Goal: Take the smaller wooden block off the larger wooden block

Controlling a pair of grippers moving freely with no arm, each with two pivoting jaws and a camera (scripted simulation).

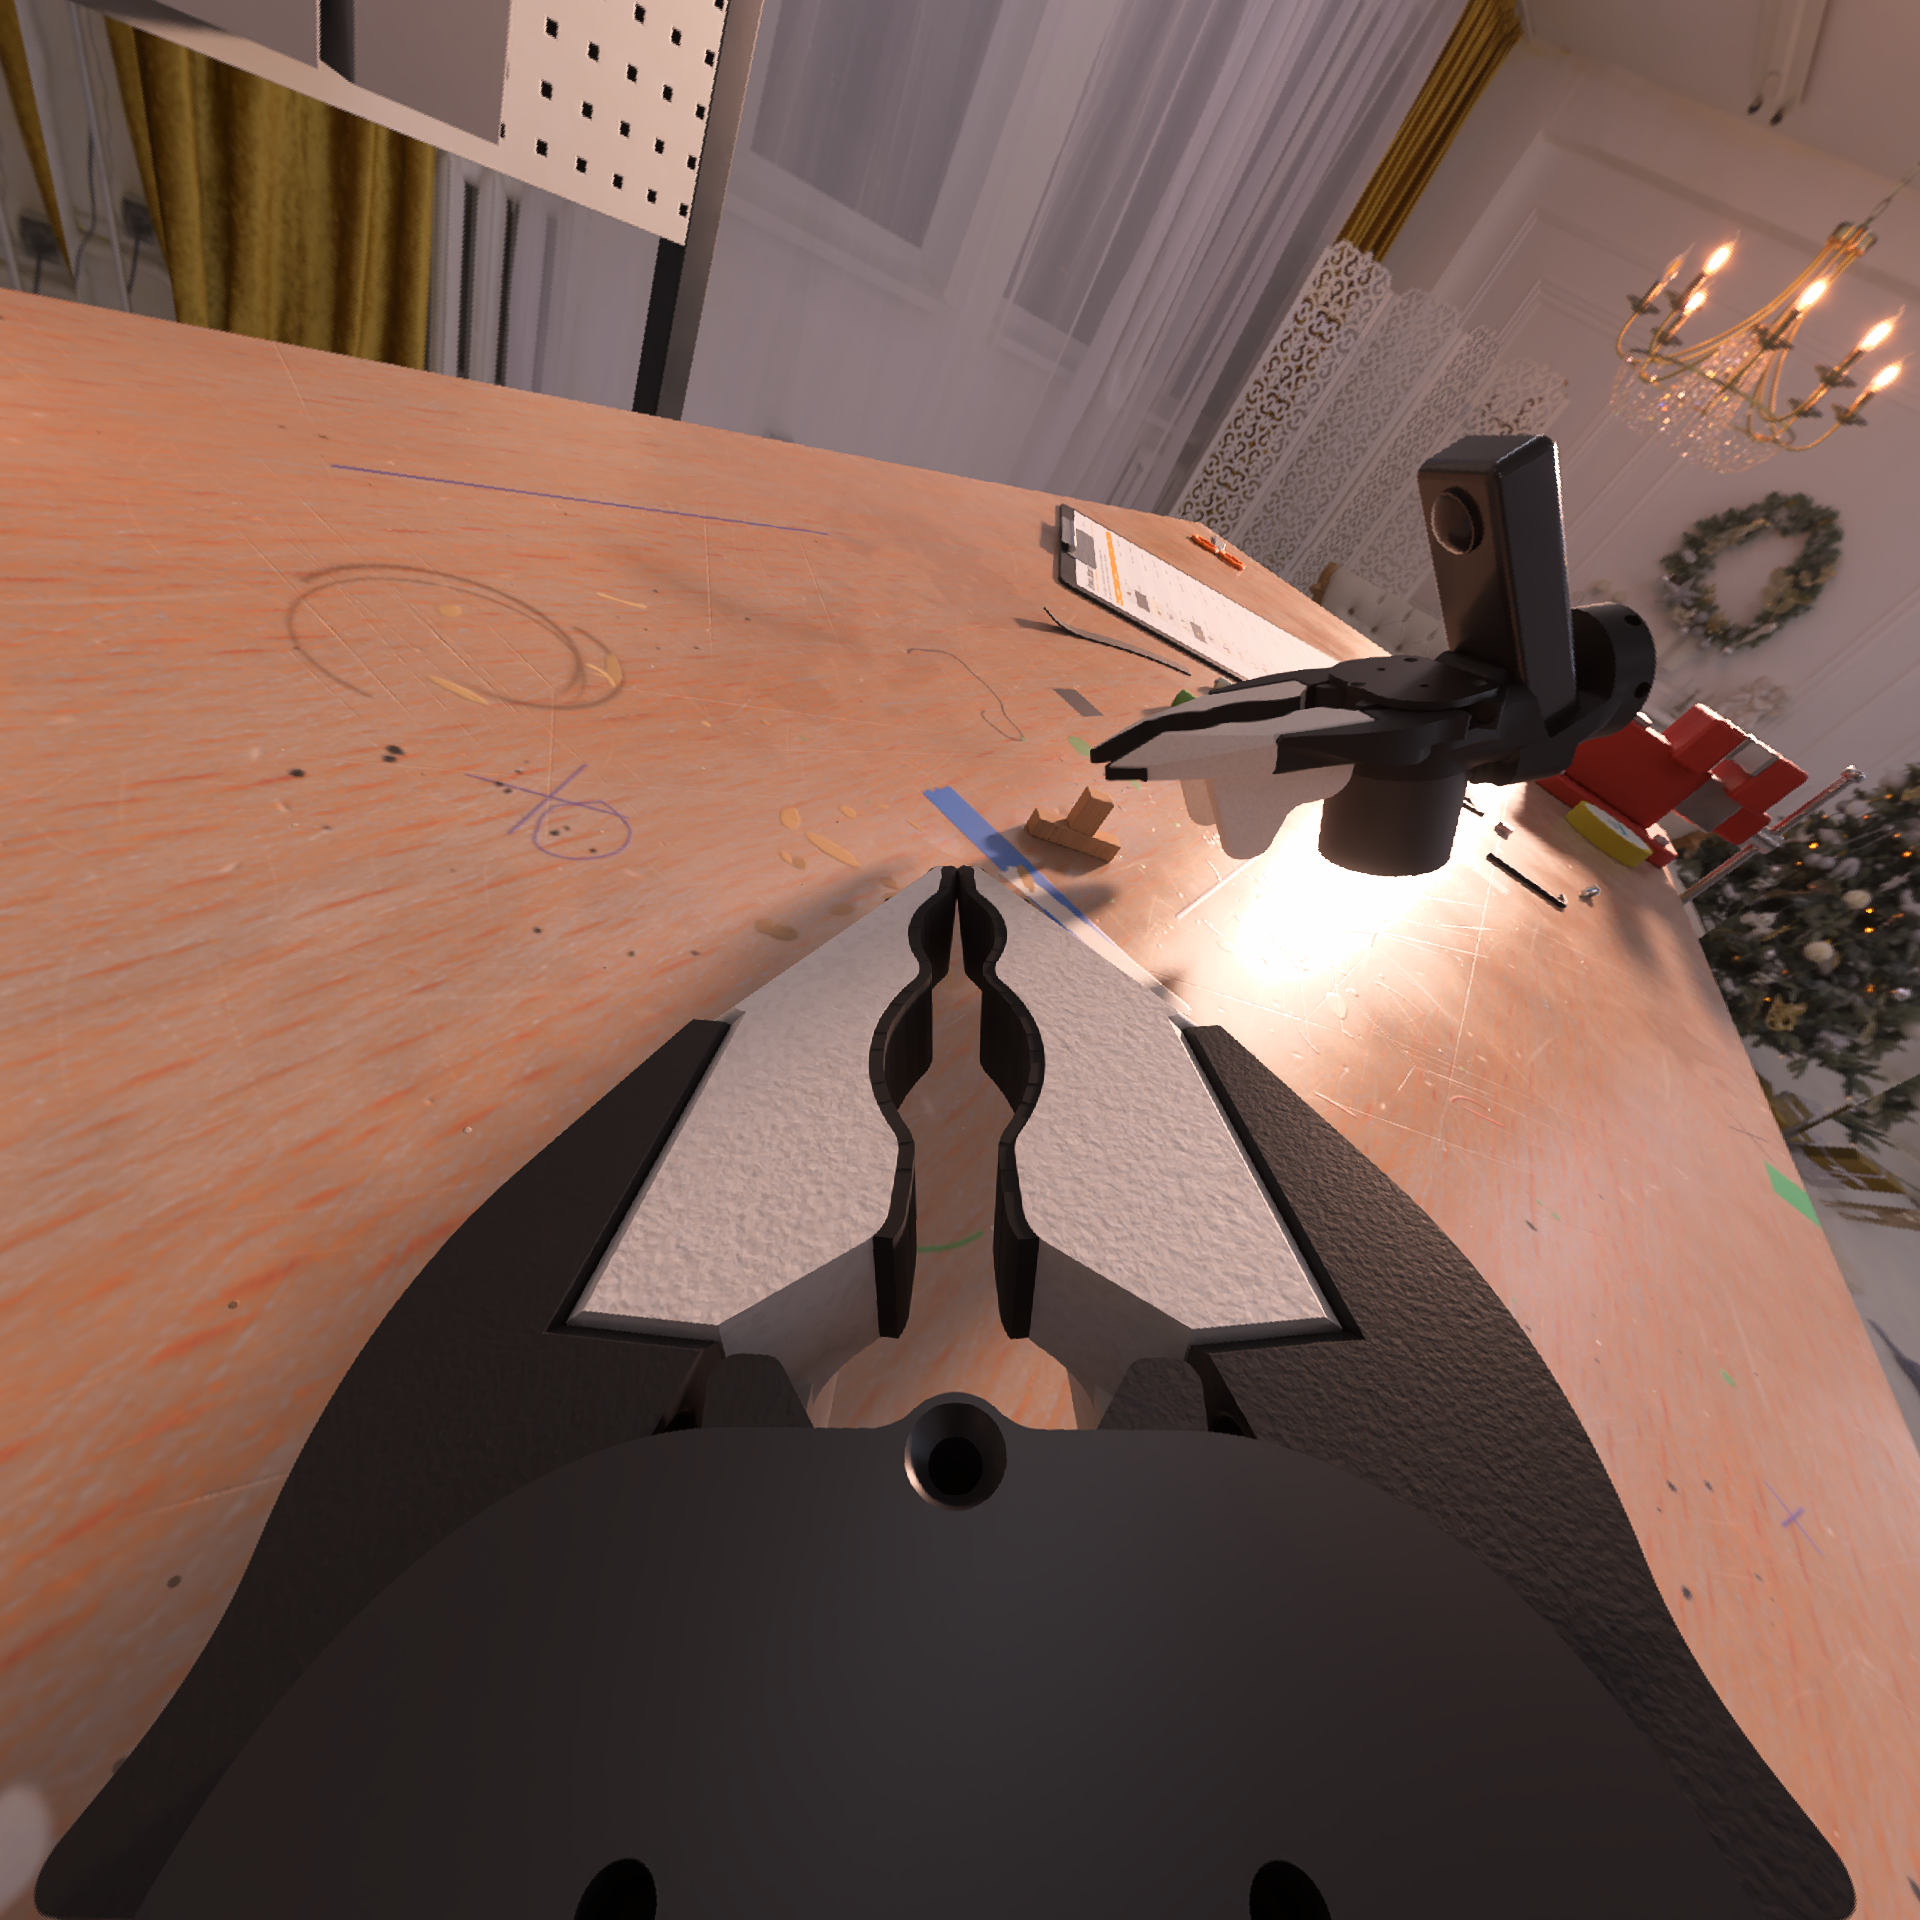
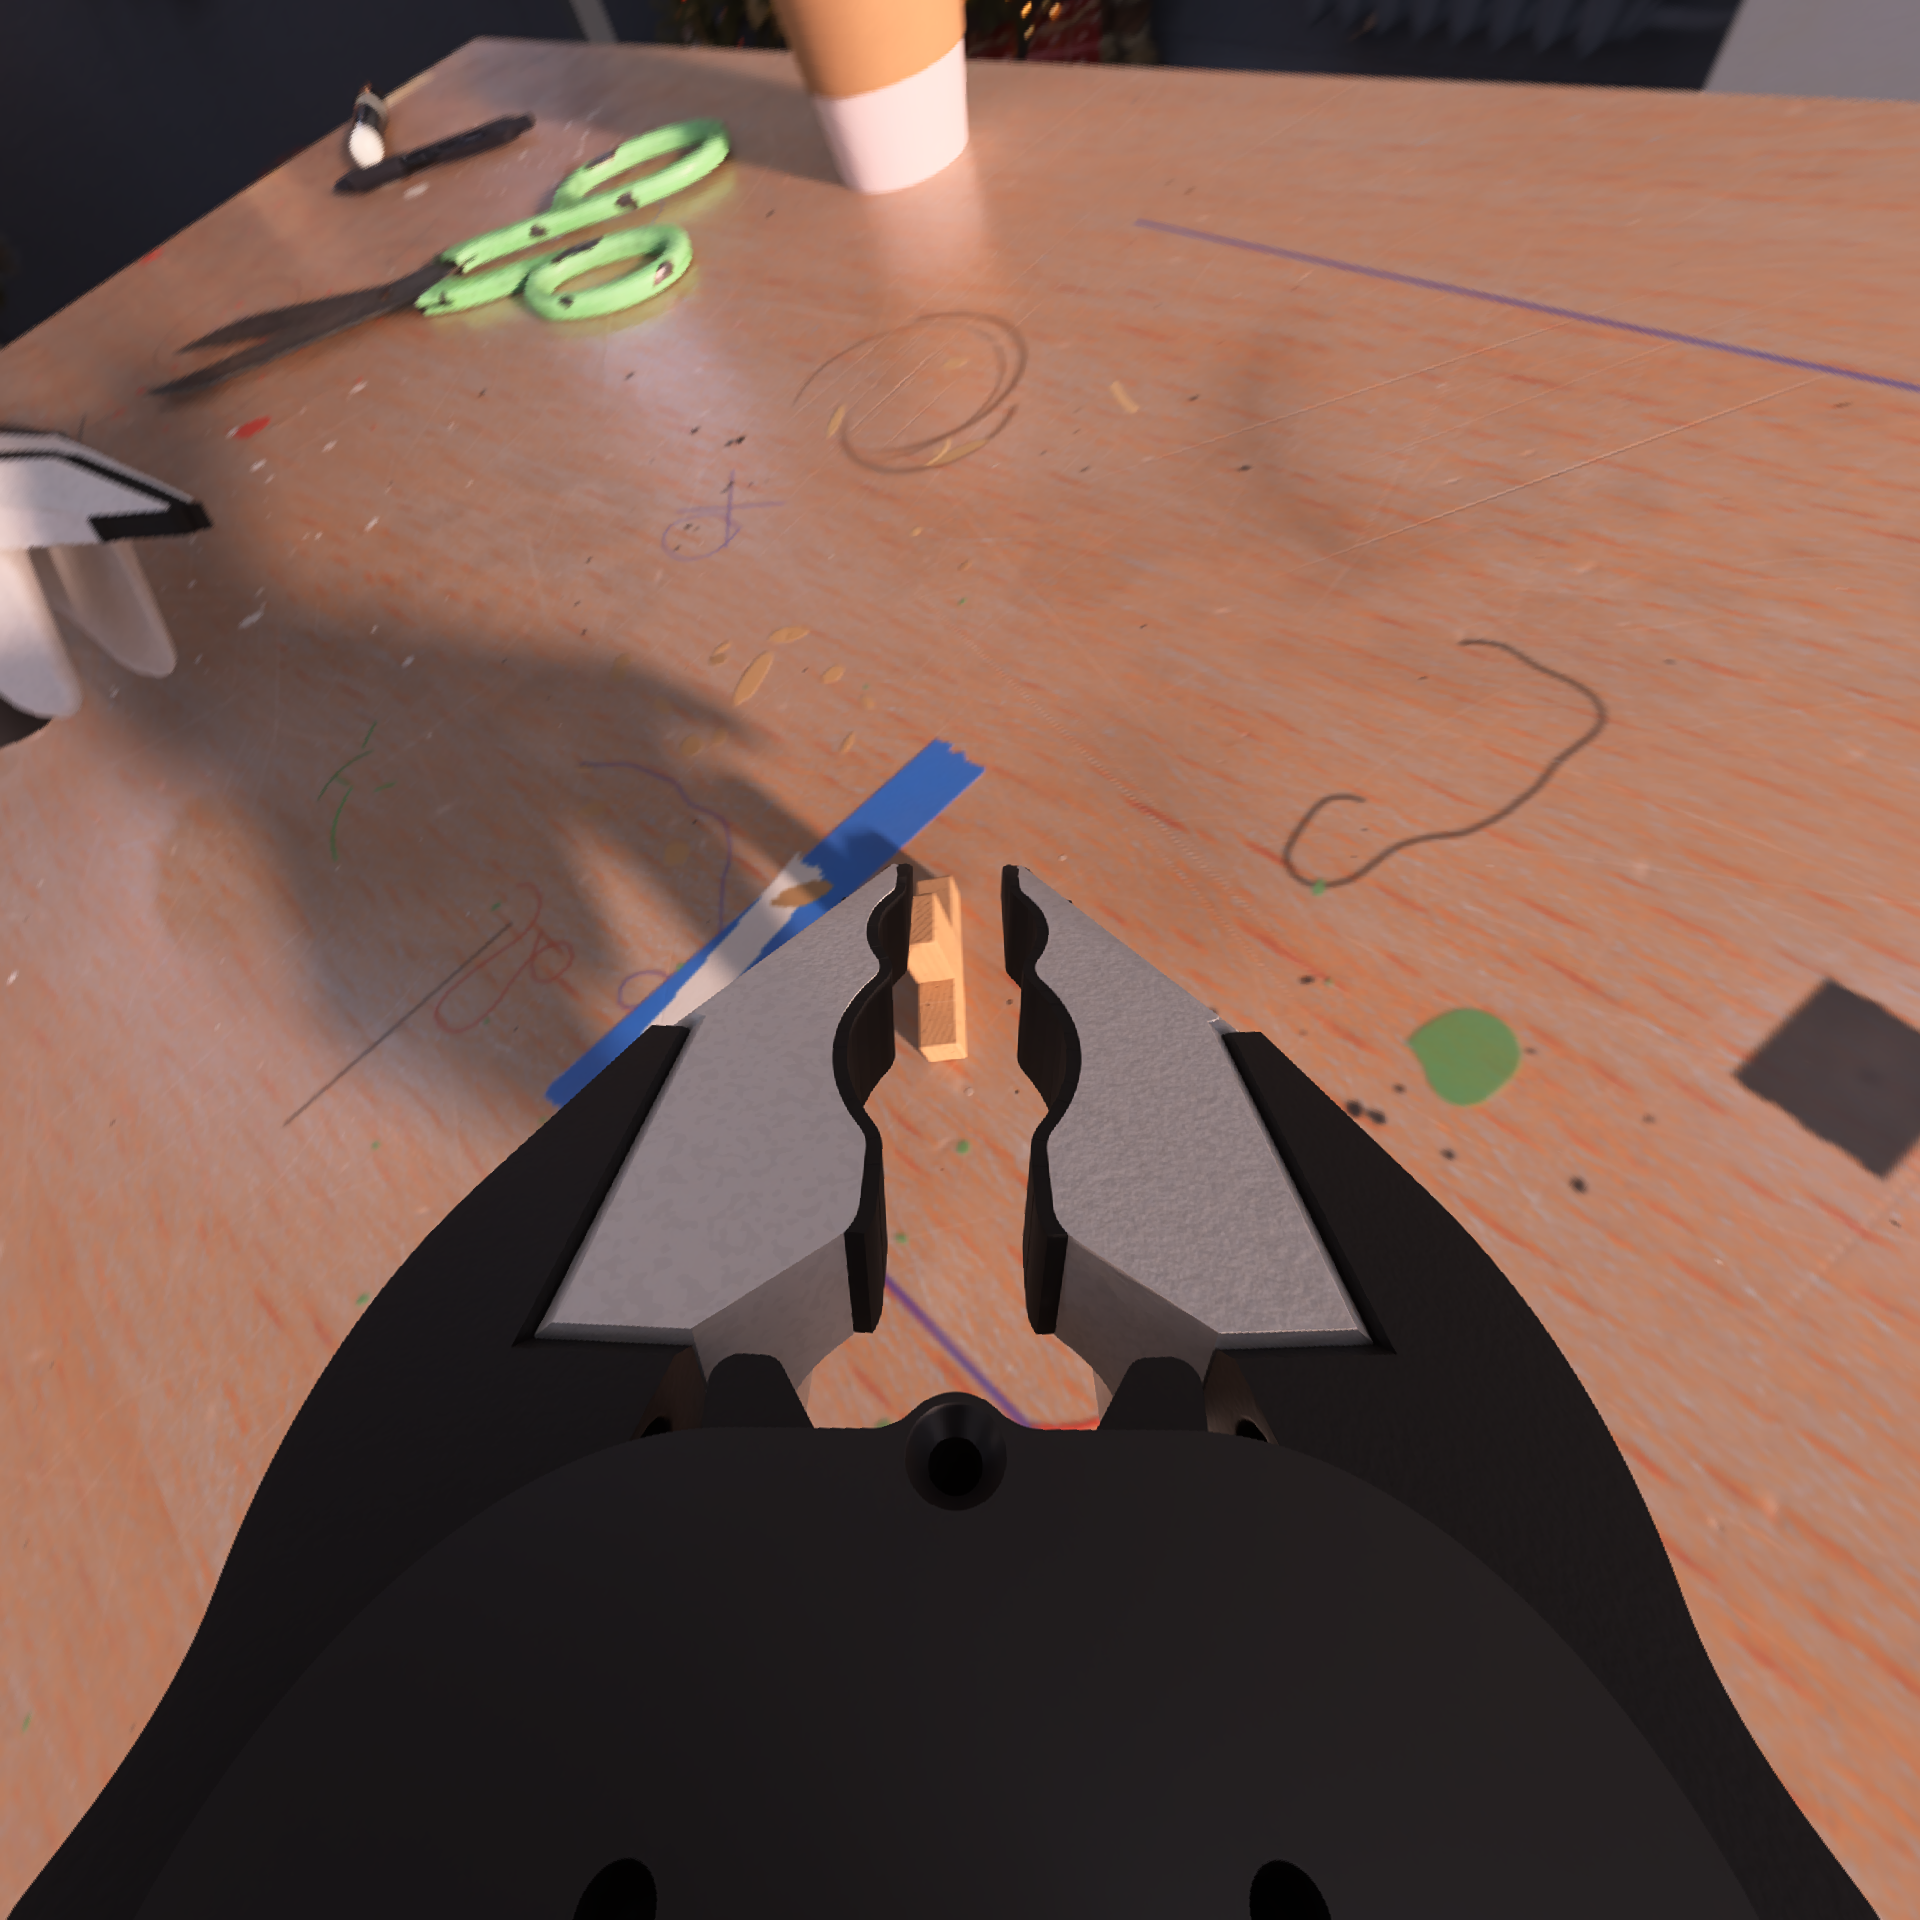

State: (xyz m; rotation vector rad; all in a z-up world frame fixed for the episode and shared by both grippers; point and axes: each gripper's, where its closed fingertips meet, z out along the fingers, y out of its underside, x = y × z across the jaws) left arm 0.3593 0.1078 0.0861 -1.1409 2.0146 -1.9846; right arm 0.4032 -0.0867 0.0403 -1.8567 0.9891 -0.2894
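Observation:
The two wooden blocks lie on the orange table by a strip of blue tape (image 2: pixel 883 821). In the left wrist view the smaller block (image 1: pixel 1089 808) stands on the larger flat block (image 1: pixel 1055 831). In the right wrist view the stacked blocks (image 2: pixel 940 987) show between my right gripper's fingers, close to the left finger (image 2: pixel 883 935). My right gripper (image 2: pixel 954 878) is open and empty; the left wrist view shows it (image 1: pixel 1117 766) hovering just above the blocks. My left gripper (image 1: pixel 956 878) is shut and empty, a short way in front of the blocks.
Green scissors (image 2: pixel 582 239), a black marker (image 2: pixel 436 156) and an orange-and-white cup (image 2: pixel 894 114) lie at the far side. A clipboard (image 1: pixel 1164 592) and a red tool (image 1: pixel 1683 769) sit near the table's edge (image 1: pixel 1714 1018).

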